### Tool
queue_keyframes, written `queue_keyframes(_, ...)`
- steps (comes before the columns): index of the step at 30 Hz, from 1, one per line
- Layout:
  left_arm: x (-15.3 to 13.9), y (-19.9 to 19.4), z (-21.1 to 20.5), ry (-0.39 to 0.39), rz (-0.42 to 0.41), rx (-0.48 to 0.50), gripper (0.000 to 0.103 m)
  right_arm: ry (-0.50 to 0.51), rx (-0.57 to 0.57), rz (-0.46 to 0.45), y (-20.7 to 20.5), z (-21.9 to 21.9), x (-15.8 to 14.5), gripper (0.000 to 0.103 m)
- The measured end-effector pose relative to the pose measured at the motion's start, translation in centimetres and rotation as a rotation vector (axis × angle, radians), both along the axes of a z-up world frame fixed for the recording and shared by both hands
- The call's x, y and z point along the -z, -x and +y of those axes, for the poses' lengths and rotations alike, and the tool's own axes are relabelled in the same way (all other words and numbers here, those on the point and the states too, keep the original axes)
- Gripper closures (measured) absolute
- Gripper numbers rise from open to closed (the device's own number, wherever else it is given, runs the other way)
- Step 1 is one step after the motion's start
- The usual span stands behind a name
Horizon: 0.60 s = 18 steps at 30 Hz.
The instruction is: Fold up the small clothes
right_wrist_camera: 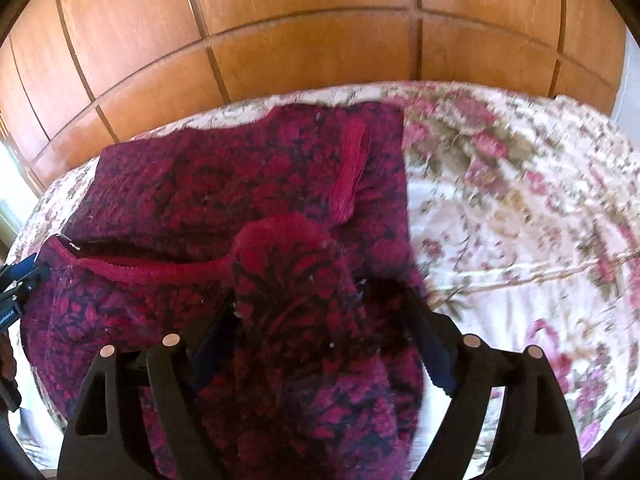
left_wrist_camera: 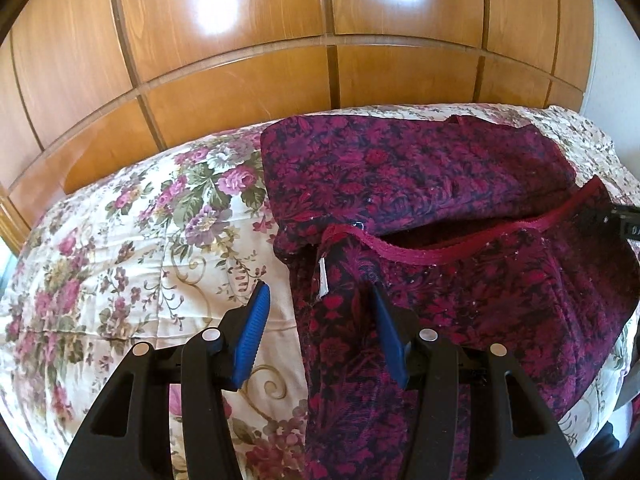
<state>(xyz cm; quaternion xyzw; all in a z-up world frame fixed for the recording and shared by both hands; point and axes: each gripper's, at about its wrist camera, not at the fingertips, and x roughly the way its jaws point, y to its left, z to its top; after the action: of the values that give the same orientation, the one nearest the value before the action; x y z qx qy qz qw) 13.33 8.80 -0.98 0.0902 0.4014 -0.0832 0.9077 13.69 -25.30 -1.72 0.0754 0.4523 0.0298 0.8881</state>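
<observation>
My left gripper sits at the bottom centre of the left wrist view with its jaws spread. One blue ribbed pad is bare over the floral bedspread. The other pad touches the left edge of the garment, a dark magenta-and-navy floral knit, and is partly covered by it. Nothing is pinched between them: released.

The garment fills the centre and right of the left wrist view, lying on the bedspread with its far half folded flat. A plain crimson ribbed hem curves across the middle of the frame. A small white label hangs just inside the near left corner.

In the right wrist view my right gripper is at bottom centre, its fingers buried under bunched fabric of the garment. The cloth rises in a hump between the fingers. I cannot tell whether these jaws are clamped or slack. This view is motion-blurred, mostly on the right side.

A crimson ribbed strip lies on the flat part of the garment, above centre. Wooden panelling fills the top of both frames behind the bed.
</observation>
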Motion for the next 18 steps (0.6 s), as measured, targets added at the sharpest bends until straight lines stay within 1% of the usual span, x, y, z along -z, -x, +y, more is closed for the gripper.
queue_keyframes(3,-0.2,0.1,0.0,-0.002,-0.007,-0.003,0.052,0.01,0.007,-0.035,0.3,-0.4,-1.2,0.022)
queue_keyframes(5,-0.2,0.1,0.0,0.001,-0.01,-0.008,0.052,0.012,0.003,-0.045,0.4,-0.5,-1.7,0.024)
queue_keyframes(6,-0.3,0.1,0.0,0.003,-0.008,-0.008,0.052,0.014,0.001,-0.047,0.5,-0.5,-1.9,0.029)
queue_keyframes(7,-0.3,0.2,0.1,0.005,-0.009,-0.012,0.052,0.016,-0.003,-0.047,0.6,-0.5,-2.0,0.037)
queue_keyframes(8,-0.3,0.2,0.1,0.006,-0.01,-0.014,0.052,0.019,-0.006,-0.046,0.6,-0.5,-2.0,0.042)
queue_keyframes(9,-0.4,0.2,0.1,0.007,-0.009,-0.014,0.052,0.023,-0.014,-0.044,0.6,-0.4,-2.0,0.052)
queue_keyframes(10,-0.4,0.2,0.2,0.008,-0.009,-0.016,0.052,0.023,-0.022,-0.041,0.6,-0.2,-2.0,0.058)
queue_keyframes(12,-0.4,0.2,0.2,0.012,-0.007,-0.015,0.052,0.029,-0.037,-0.037,0.6,0.2,-1.9,0.066)
queue_keyframes(16,-0.4,-0.1,0.6,0.039,0.004,-0.02,0.052,0.051,-0.035,-0.014,0.0,0.4,-1.3,0.067)
queue_keyframes(17,-0.4,-0.2,0.9,0.054,0.008,-0.025,0.053,0.051,-0.032,-0.008,-0.1,0.3,-1.1,0.068)
queue_keyframes(18,-0.4,-0.3,1.1,0.077,0.014,-0.023,0.072,0.051,-0.029,0.002,-0.3,0.2,-0.8,0.07)
